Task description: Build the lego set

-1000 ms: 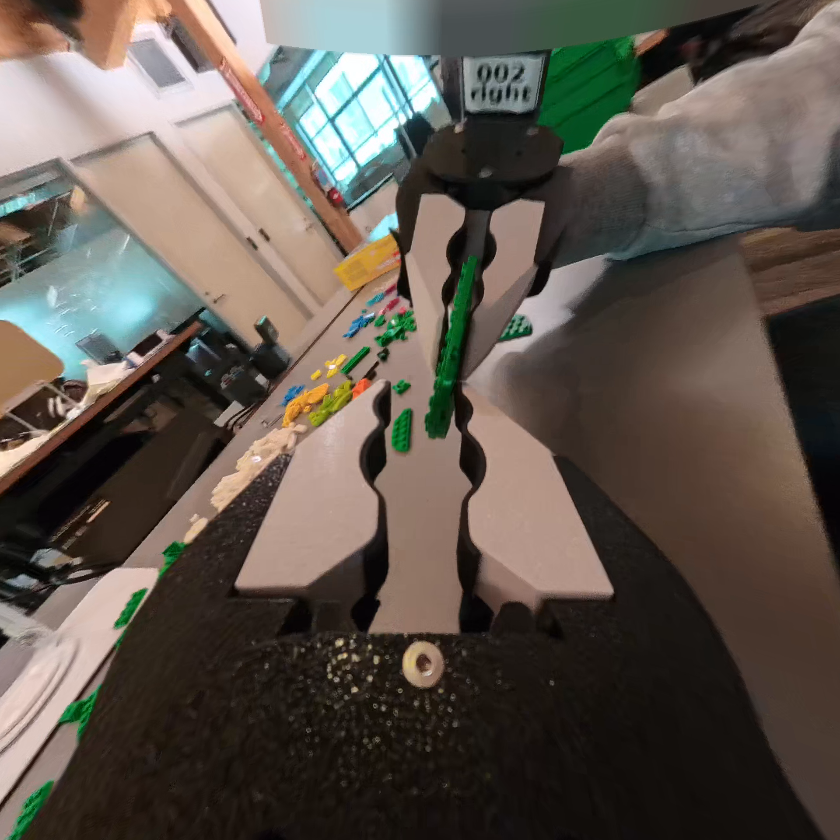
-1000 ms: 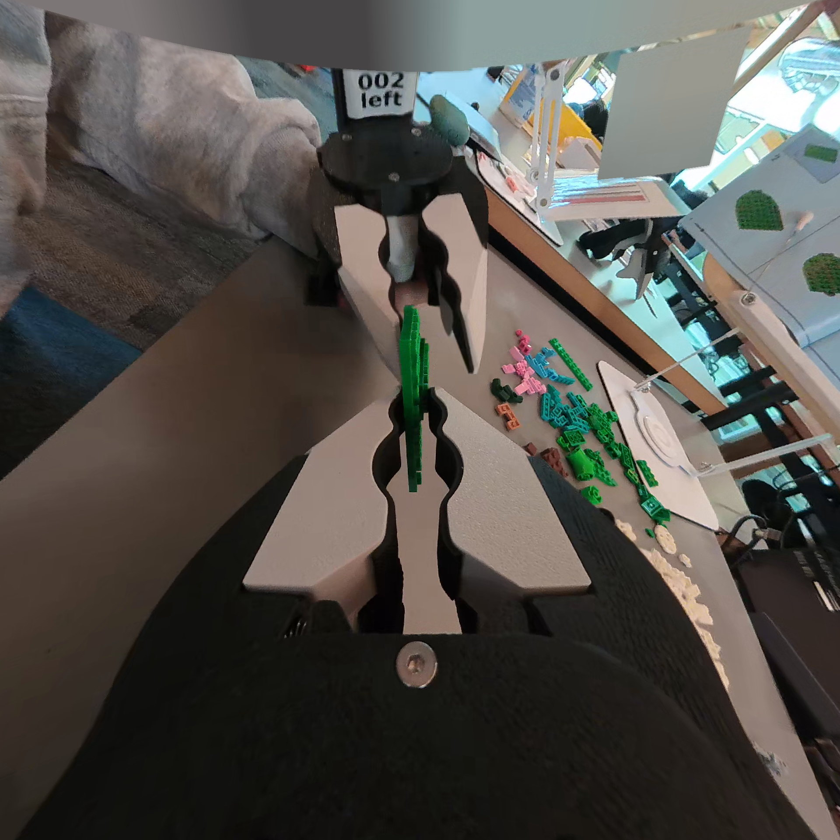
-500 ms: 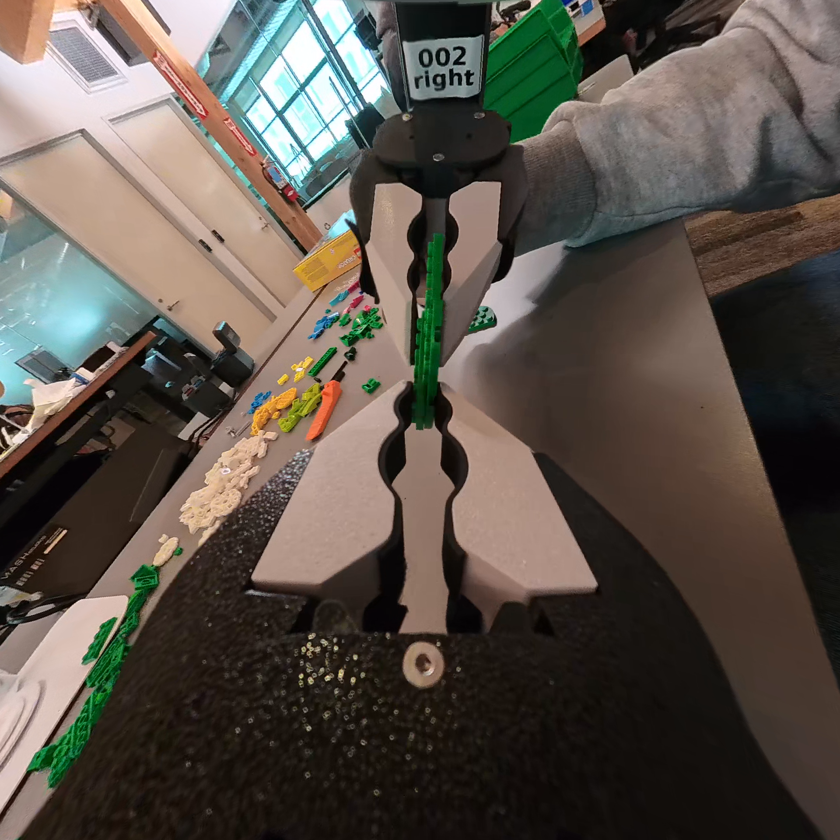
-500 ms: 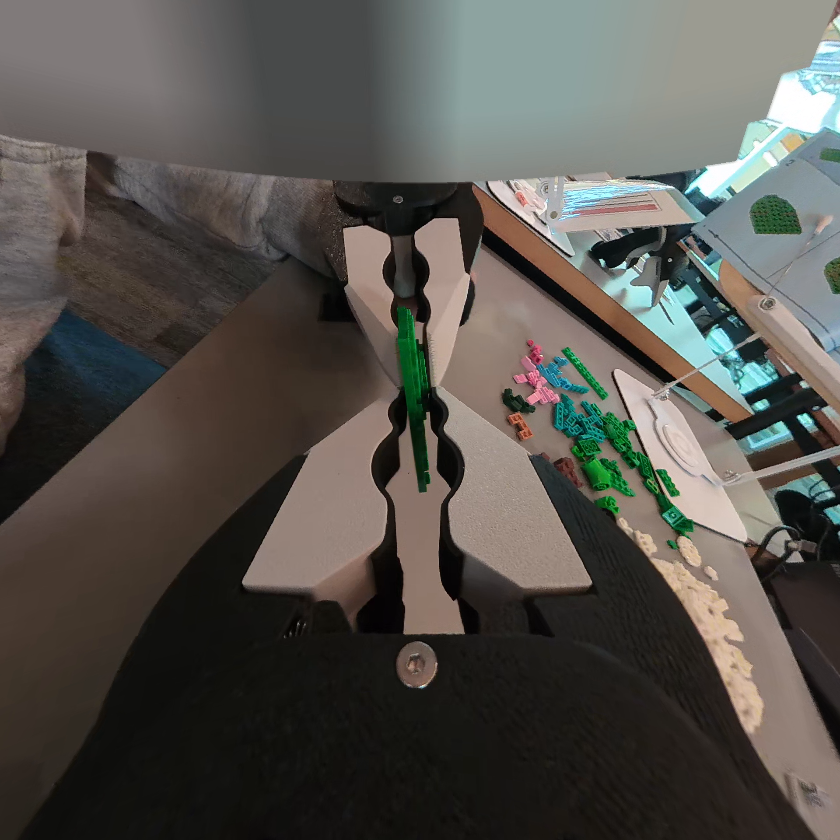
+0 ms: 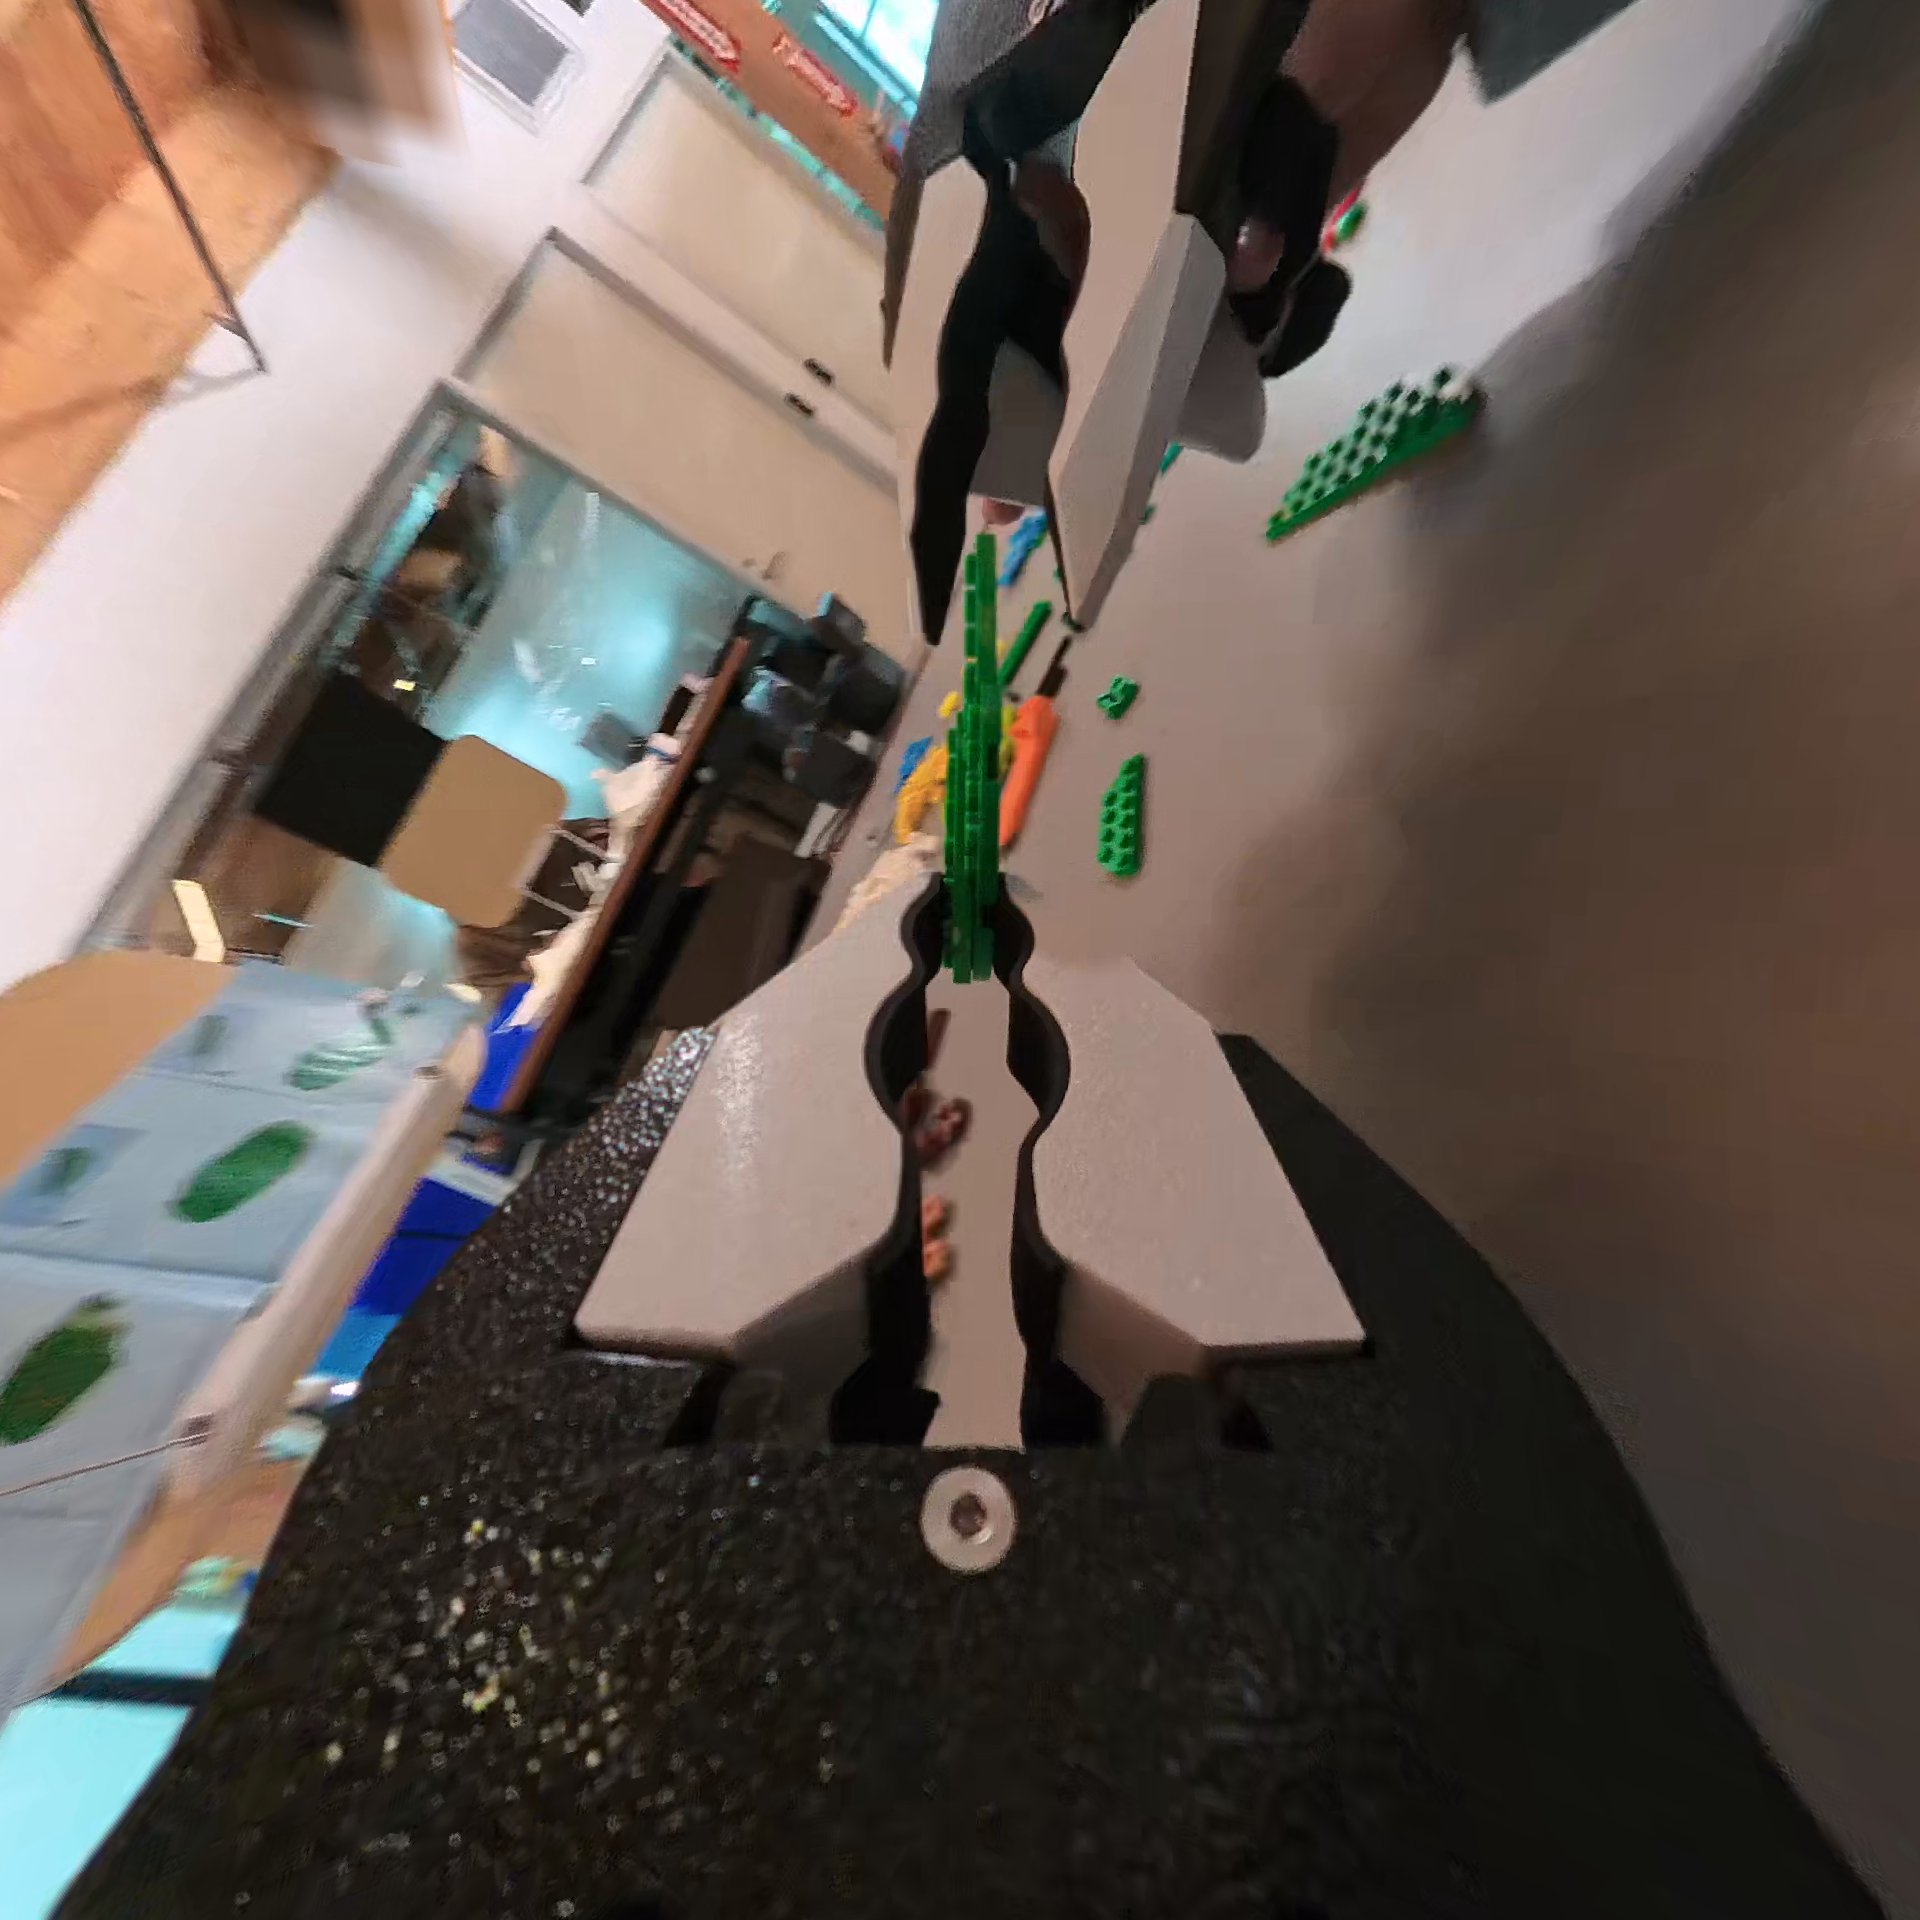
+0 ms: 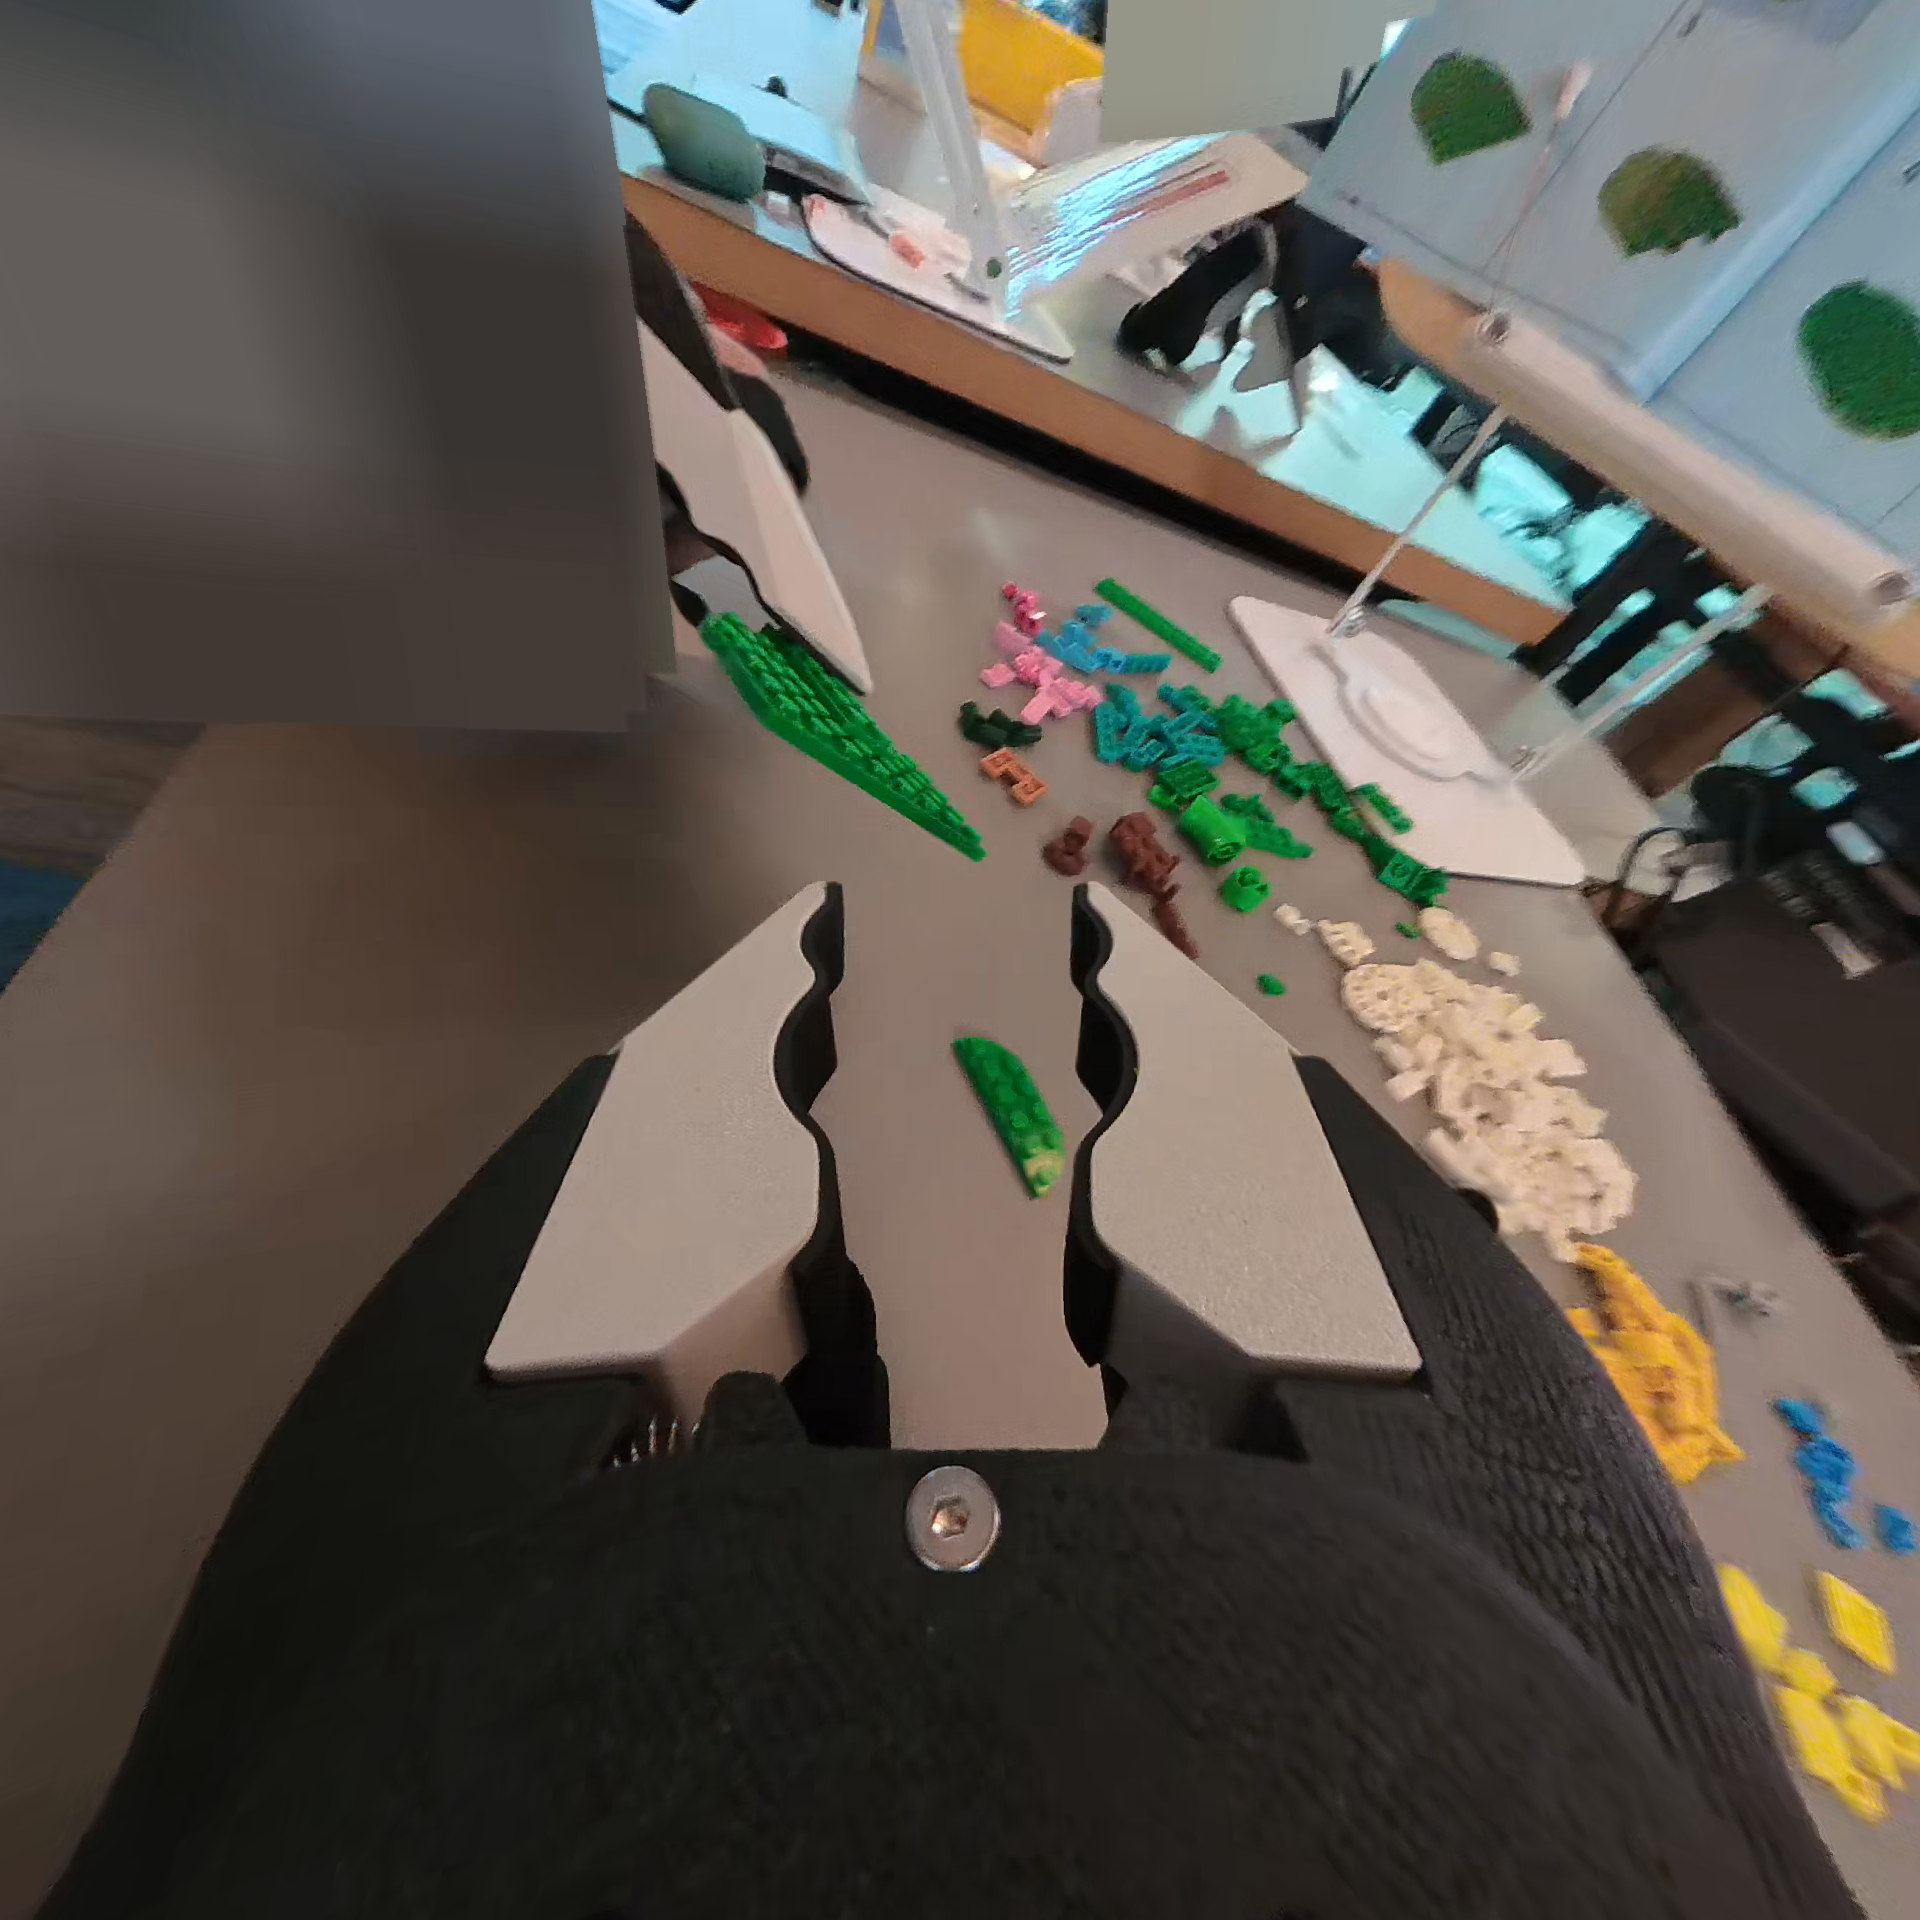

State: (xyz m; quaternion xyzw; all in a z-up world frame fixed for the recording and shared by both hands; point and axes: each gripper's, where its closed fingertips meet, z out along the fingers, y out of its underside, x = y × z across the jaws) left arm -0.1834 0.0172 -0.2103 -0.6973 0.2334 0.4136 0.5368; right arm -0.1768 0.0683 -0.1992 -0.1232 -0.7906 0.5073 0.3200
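Pinching green brick plate (image 5: 975,790) edge-on in our left gripper (image 5: 971,914), long axis pointing away; our right gripper (image 6: 956,914) gapes empty (small green wedge (image 6: 1013,1112) beneath, on tabletop (image 6: 364,935)).

Wide-open right gripper (image 6: 956,914) above grey table (image 6: 416,935), small green curved plate (image 6: 1013,1112) lying between fingers, untouched.
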